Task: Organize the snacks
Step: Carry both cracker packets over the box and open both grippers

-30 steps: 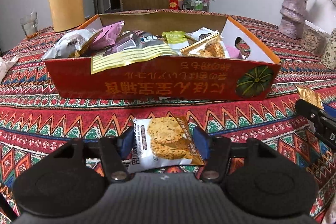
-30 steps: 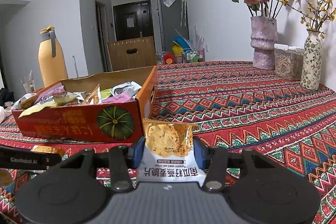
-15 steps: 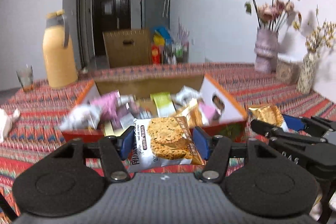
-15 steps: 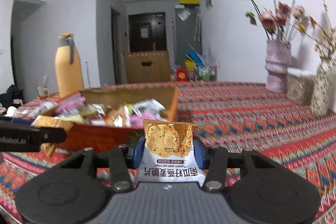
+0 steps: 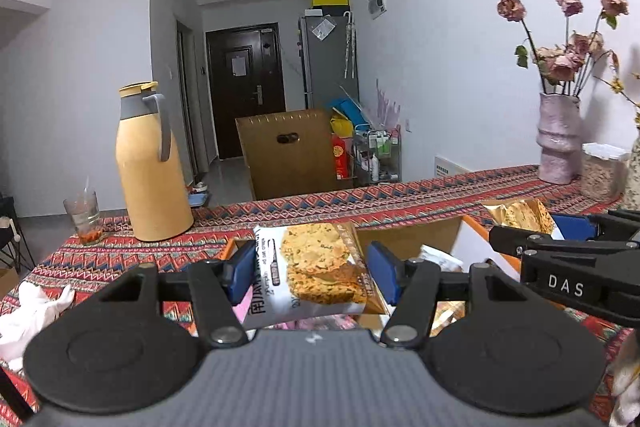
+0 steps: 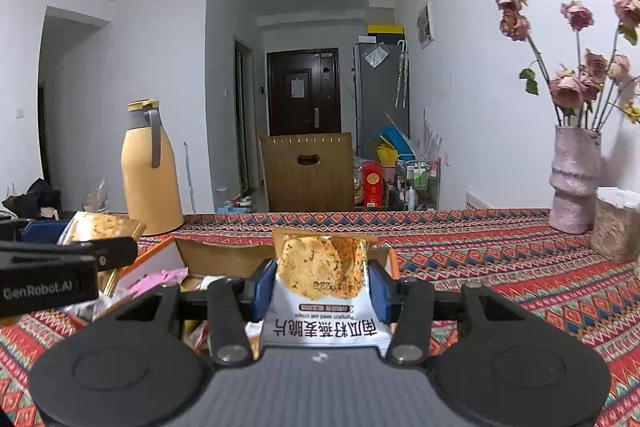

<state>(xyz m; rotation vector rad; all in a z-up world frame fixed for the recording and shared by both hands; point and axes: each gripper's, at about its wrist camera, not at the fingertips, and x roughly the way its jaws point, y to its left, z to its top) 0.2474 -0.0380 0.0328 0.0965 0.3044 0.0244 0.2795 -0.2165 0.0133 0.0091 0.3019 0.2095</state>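
Snack packs both clamped — L gripper (image 5: 310,273) pinched cracker pack (image 5: 316,267), R gripper (image 6: 318,291) pinched crisp pack (image 6: 322,279); orange box (image 6: 160,259) sat at 9 o'clock of R.

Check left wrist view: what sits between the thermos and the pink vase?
A brown cardboard box and a cluttered wire cart, both on the floor behind the table, between the thermos and pink vase.

Two white-and-gold oat-crisp packets (image 5: 316,271) (image 6: 324,279) upright, aloft over an orange snack-filled box (image 6: 160,259).
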